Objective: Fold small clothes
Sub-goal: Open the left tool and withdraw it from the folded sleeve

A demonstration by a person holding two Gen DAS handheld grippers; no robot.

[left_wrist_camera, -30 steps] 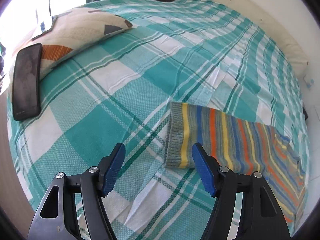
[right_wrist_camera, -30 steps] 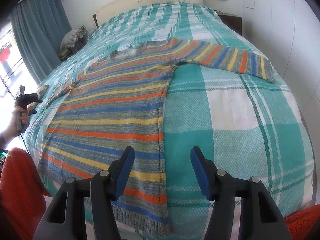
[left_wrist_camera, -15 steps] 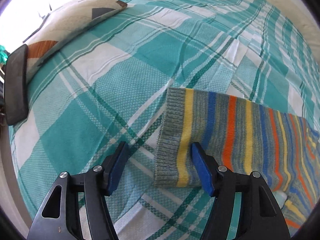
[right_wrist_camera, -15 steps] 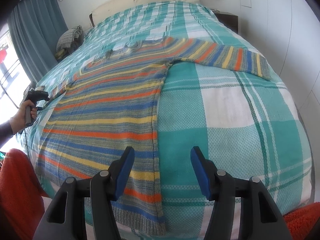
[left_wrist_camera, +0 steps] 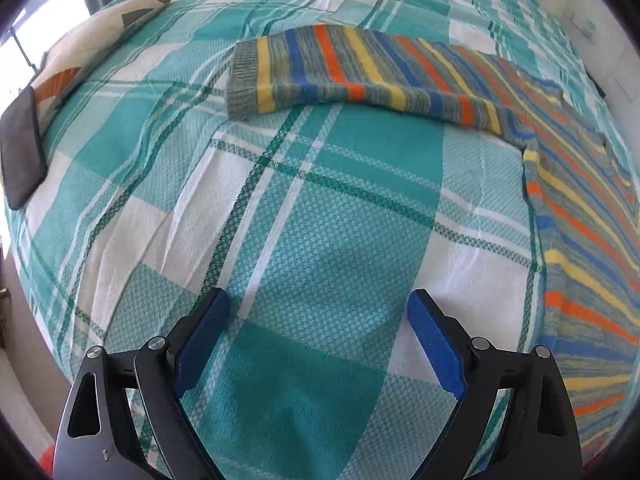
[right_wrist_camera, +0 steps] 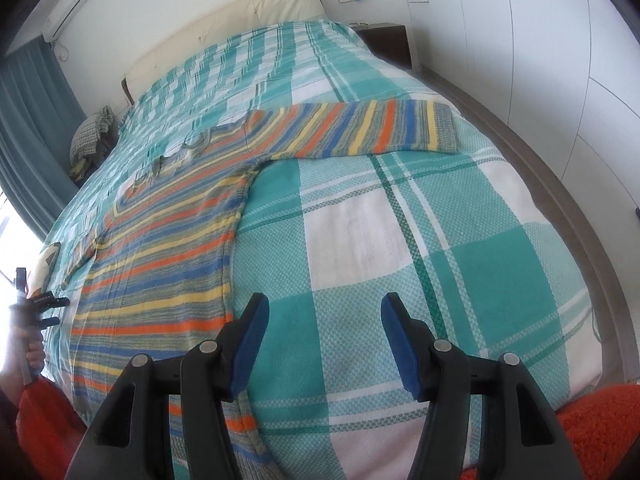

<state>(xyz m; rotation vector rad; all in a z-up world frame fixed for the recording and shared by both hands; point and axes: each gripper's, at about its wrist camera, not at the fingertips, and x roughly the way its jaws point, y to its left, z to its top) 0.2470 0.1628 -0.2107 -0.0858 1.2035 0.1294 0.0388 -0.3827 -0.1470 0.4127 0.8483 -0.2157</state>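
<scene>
On the bed (left_wrist_camera: 320, 240) the striped sweater (right_wrist_camera: 160, 248) lies flat. My left tool (left_wrist_camera: 318, 340) has just been opening, nothing between; my right tool (right_wrist_camera: 324, 340) stands half open, empty.

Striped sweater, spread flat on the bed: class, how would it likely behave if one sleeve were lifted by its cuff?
The sweater looks like soft knit lying limp on the bedspread, so it would probably droop. The sleeve would likely trail and drag the body. The ribbed cuff should grip well.

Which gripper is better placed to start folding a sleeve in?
Marginally left: the left gripper is wide open facing its sleeve cuff. The right gripper sits by the sweater's side edge, its cuff farther off.
</scene>
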